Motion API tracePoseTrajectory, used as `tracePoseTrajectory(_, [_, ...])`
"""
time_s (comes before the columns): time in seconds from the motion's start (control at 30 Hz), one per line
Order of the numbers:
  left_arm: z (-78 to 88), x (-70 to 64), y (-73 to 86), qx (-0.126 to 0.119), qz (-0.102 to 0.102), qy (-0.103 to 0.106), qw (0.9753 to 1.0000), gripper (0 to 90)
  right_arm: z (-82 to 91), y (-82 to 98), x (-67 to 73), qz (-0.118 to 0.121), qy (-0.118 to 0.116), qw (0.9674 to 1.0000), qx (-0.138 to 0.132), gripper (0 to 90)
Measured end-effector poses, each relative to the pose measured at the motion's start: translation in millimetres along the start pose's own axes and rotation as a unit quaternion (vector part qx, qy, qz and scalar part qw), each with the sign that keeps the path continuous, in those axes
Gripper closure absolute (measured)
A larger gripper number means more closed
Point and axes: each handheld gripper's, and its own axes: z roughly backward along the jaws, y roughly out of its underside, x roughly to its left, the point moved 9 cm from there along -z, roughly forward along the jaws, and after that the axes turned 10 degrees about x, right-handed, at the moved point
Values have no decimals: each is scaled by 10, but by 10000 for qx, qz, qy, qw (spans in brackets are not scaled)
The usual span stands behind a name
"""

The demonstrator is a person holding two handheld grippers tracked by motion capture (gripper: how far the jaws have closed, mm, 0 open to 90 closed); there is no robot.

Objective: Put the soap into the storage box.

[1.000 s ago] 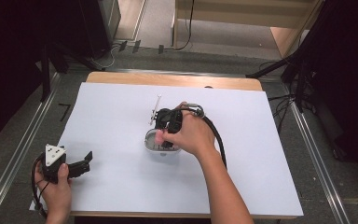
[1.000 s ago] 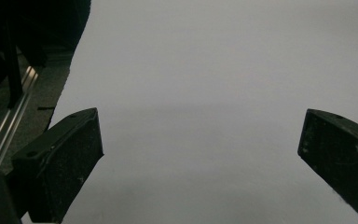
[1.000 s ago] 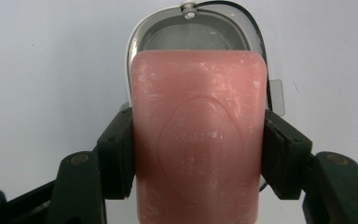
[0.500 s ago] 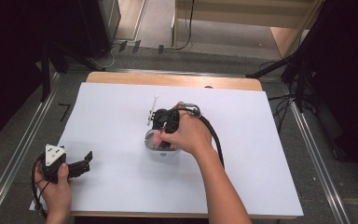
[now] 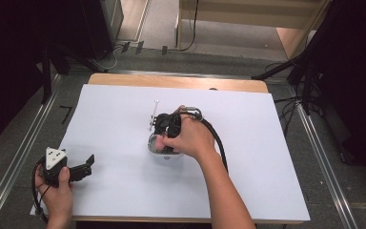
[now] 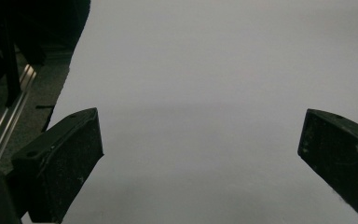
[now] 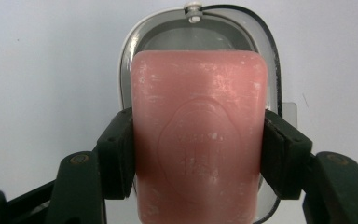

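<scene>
A pink bar of soap (image 7: 199,135) with an oval stamp on its face sits between the jaws of my right gripper (image 7: 198,151), which is shut on its two sides. The bar is over a clear, metal-rimmed soap dish (image 7: 135,42) on the white table. From above, the right gripper (image 5: 164,140) points down at that dish (image 5: 153,148) at mid-table, with the hand covering most of it. My left gripper (image 5: 86,164) rests near the table's front left corner, jaws wide apart over bare white surface (image 6: 200,93), holding nothing.
A thin metal piece (image 5: 153,113) lies just beyond the dish. The white sheet (image 5: 267,157) covers a wooden table. Metal rails (image 5: 9,162) run along both sides, and the table's left edge (image 6: 70,74) is close to my left gripper.
</scene>
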Motion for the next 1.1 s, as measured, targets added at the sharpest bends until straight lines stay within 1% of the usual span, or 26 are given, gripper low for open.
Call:
tracePoseTrajectory(0.13, [0,1,1,10,-1,3,10000,1,-20,22,-8,12,32,10000,68,388])
tracePoseTrajectory(0.2, [0,1,0,0,4,-1,10000,1,-20,17,-10,47,36,10000,15,388])
tracePoseTrajectory(0.33, [0,1,0,-2,7,1,10000,1,-18,25,-16,47,62,10000,51,388])
tracePoseTrajectory(0.67, [-1,3,0,-1,13,6,10000,1,-30,46,2,53,-5,10000,74,387])
tracePoseTrajectory(0.77, [-1,4,1,8,12,6,10000,1,-21,47,6,60,8,10000,19,391])
tracePoseTrajectory(0.83, [0,4,1,8,9,4,10000,1,14,43,13,14,-5,10000,-86,403])
tracePoseTrajectory(0.9, [-1,3,0,0,13,0,10000,1,50,41,-4,59,40,9998,-194,405])
tracePoseTrajectory(0.93, [-1,4,1,10,7,2,10000,1,66,59,9,-11,14,9999,-150,405])
tracePoseTrajectory(0.97, [-1,3,0,4,11,5,10000,1,73,62,3,19,38,9998,-201,405])
tracePoseTrajectory(1.0, [-1,4,1,10,10,3,10000,1,86,87,10,-38,29,9999,-152,405])
tracePoseTrajectory(1.07, [-1,4,1,9,7,3,10000,1,98,119,9,-62,22,9998,-187,405])
tracePoseTrajectory(1.1, [-1,3,1,11,6,6,10000,1,107,132,-7,-53,73,9997,-235,405])
